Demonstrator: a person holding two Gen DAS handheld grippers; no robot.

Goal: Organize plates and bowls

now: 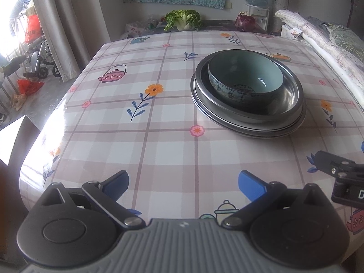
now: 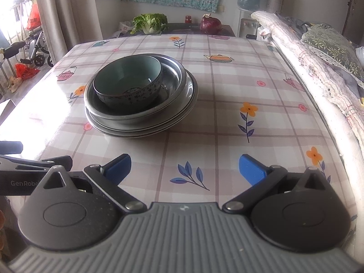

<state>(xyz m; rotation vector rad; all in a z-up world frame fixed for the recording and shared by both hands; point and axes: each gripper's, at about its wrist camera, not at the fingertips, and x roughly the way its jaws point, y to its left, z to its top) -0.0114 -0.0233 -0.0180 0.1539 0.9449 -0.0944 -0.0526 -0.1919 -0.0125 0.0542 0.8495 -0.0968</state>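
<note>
Where lettering shows, "GenRobo" on left hand-held gripper [image 2: 20, 183], bowl [image 2: 128, 79] unreadable

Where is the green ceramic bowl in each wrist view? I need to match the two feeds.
Left wrist: ceramic bowl right of centre, nested in the metal dishes.
Right wrist: same bowl left of centre, upper half.
Shared landmark: the cabbage beyond the table's far edge.

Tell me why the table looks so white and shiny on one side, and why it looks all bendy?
In both wrist views, window light glares off the tablecloth on its left, washing out the pattern; the fisheye lenses curve the table's edges. The bowl stays sharp.
</note>
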